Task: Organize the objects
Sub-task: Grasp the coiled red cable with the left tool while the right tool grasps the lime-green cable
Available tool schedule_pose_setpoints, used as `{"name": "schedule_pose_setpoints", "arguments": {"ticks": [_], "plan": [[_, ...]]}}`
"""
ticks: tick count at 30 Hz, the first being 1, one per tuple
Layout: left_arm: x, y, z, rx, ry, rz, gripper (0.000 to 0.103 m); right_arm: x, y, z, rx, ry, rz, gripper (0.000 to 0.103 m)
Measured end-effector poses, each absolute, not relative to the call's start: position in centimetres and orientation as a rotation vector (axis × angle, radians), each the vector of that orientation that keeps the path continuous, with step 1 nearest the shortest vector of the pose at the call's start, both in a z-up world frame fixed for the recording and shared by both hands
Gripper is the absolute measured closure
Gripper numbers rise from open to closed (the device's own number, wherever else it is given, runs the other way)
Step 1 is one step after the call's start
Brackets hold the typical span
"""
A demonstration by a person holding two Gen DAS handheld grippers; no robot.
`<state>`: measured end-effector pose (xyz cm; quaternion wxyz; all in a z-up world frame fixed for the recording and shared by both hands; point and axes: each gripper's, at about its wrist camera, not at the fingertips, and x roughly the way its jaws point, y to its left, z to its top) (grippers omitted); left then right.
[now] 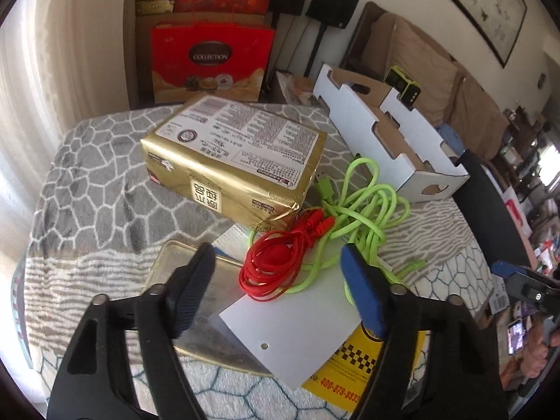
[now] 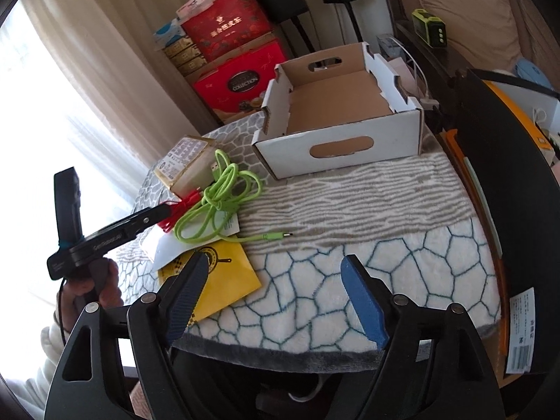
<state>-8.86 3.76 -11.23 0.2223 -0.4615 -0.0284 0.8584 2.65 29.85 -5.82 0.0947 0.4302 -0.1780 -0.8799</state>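
Observation:
My left gripper (image 1: 276,262) is open, its jaws hanging just above a coiled red cable (image 1: 271,266) that lies on a white card (image 1: 290,329). A tangled green cable (image 1: 364,206) lies beside it, with a gold-wrapped tissue pack (image 1: 231,161) behind. A metal tin lid (image 1: 196,301) and a yellow leaflet (image 1: 353,367) lie under the card. In the right wrist view the left gripper (image 2: 164,215) reaches the red cable (image 2: 178,210) next to the green cable (image 2: 217,203). My right gripper (image 2: 274,267) is open and empty over the patterned blanket (image 2: 350,273), near the yellow leaflet (image 2: 224,280). The empty white cardboard box (image 2: 336,115) stands behind.
The box also shows in the left wrist view (image 1: 388,129) at the table's far right. Red gift boxes (image 1: 210,59) are stacked behind the table by a curtain. A black chair back (image 2: 504,161) stands at the right. A green device (image 2: 428,29) sits on the sofa side.

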Motion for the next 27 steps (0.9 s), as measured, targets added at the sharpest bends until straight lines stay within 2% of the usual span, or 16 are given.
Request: {"name": "schedule_pose_setpoints", "arguments": {"ticks": [4, 11, 21, 24, 27], "plan": [[-9.2, 4.5, -12.5, -1.312, -0.052, 2.339, 0.069, 2.1, 28.2, -5.3, 1.241, -0.443, -2.588, 0.019], [-8.6, 3.4, -12.7, -1.299, -0.109, 2.307, 0.074, -1.2, 24.7, -5.9, 1.235, -0.31, -2.512, 0.015], [-7.6, 2.6, -11.9, -1.268, -0.131, 2.346, 0.077, -8.5, 21.2, -9.7, 1.354, -0.306, -2.4, 0.016], [-7.5, 2.5, -11.8, -1.27, -0.107, 2.349, 0.077, -9.5, 20.5, -10.9, 1.405, -0.314, -2.387, 0.021], [-7.3, 2.4, -11.7, -1.265, -0.11, 2.356, 0.077, -10.0, 20.5, -11.7, 1.43, -0.346, -2.387, 0.03]]}}
